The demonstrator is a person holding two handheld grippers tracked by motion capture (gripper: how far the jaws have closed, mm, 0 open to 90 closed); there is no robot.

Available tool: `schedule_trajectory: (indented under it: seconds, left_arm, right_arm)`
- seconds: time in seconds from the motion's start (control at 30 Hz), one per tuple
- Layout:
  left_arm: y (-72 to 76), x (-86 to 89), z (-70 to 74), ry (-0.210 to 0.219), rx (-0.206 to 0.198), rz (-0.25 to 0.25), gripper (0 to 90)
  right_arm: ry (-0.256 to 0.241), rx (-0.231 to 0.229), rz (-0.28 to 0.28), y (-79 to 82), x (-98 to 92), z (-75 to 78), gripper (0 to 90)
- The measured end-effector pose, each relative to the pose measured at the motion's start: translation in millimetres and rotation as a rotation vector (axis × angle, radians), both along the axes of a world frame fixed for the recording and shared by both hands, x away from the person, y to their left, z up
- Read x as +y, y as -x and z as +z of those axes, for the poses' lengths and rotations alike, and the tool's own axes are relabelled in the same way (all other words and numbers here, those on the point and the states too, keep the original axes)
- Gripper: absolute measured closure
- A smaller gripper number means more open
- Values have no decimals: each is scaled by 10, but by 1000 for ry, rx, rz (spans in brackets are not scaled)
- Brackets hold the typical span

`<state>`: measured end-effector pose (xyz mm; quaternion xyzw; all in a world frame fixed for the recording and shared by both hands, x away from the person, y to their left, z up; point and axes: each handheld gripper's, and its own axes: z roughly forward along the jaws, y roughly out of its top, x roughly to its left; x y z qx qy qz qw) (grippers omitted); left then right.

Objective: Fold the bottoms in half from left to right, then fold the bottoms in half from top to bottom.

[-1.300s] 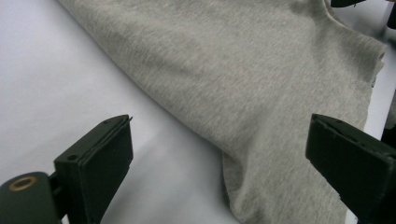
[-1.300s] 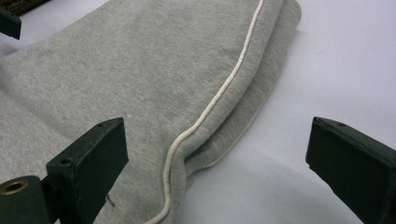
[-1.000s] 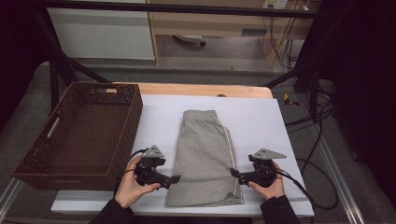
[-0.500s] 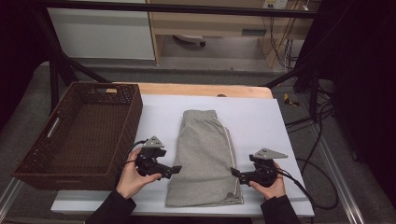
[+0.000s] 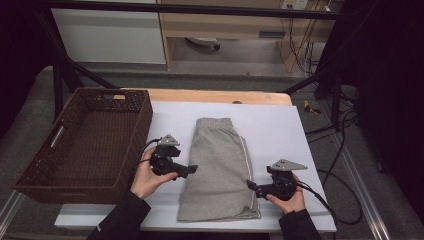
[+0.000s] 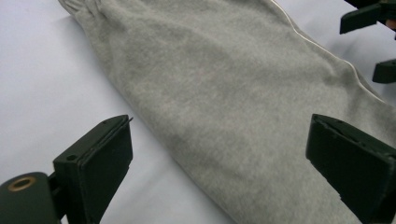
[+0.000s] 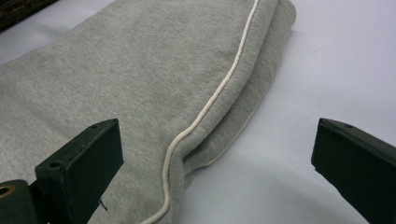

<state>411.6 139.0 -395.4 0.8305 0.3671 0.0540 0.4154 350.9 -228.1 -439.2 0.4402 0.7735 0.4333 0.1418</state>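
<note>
A pair of grey shorts [image 5: 220, 167] with white side piping lies folded lengthwise in the middle of the white table [image 5: 280, 130]. My left gripper [image 5: 192, 169] is open at the shorts' left edge, about halfway along; the grey cloth [image 6: 224, 98] spreads between and beyond its jaws. At the right edge, my right gripper [image 5: 251, 186] is open too, its jaws either side of the piped fold [image 7: 205, 107]. Neither holds the cloth. In the left gripper view the other gripper's jaw tips [image 6: 373, 42] show at the far side.
A dark brown wicker basket [image 5: 75, 145] stands empty at the table's left. Cables [image 5: 340, 200] trail off the right side. A wooden board [image 5: 210, 96] edges the table's back, with shelving and floor beyond.
My left gripper has moved forward and inward to the shorts' left edge. The right gripper has stayed at the right edge, shifting only slightly.
</note>
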Motion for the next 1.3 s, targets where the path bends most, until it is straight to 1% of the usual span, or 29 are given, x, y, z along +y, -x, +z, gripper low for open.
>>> schedule_trajectory:
  seconds: [0.13, 0.2, 0.37, 0.53, 0.57, 0.6, 0.63, 0.67, 0.7, 0.8, 0.87, 1.0, 1.13, 1.2, 1.3]
  left_arm:
    - [-71, -28, 24, 4, 1, 9, 72]
    - [-105, -44, 32, -6, -2, 14, 72]
    - [-174, -72, 51, 9, -6, 25, 75]
    - [-264, -89, 50, -1, -4, 38, 76]
    - [-284, -91, 50, 6, -2, 46, 76]
    - [-307, -86, 51, 10, -8, 52, 76]
    - [-330, -85, 46, 8, -9, 55, 77]
    - [-352, -86, 39, 6, -8, 61, 79]
    - [-371, -90, 31, 9, 4, 66, 79]
    - [-424, -102, 18, 0, 3, 76, 80]
    - [-461, -106, 16, 3, -1, 84, 84]
    - [-533, -126, 6, -11, -5, 98, 89]
    - [-596, -154, 5, -14, 2, 104, 94]
    - [-628, -166, 1, -9, 0, 111, 98]
    - [-675, -184, -13, -23, -1, 115, 102]
  right_arm:
    - [2, -5, 2, 1, -5, 4, 26]
    - [3, -4, 4, 4, -6, 5, 26]
    - [1, -6, 4, 7, -2, 2, 25]
    - [2, -2, 4, 7, -3, 4, 25]
    - [2, -1, 4, 7, -3, 3, 24]
    - [2, -1, 4, 7, -2, 3, 24]
    - [3, -5, 4, 6, -2, 0, 24]
    - [5, -6, 6, 5, -2, -1, 23]
    - [5, -5, 6, 6, -2, -1, 22]
    - [4, -5, 7, 7, -1, -1, 23]
    - [5, -6, 7, 7, -2, 0, 22]
    - [8, -8, 10, 11, -7, 4, 22]
    - [7, -10, 12, 13, -9, 7, 22]
    - [8, -8, 10, 13, -8, 4, 22]
    - [5, -4, 9, 17, -1, 1, 22]
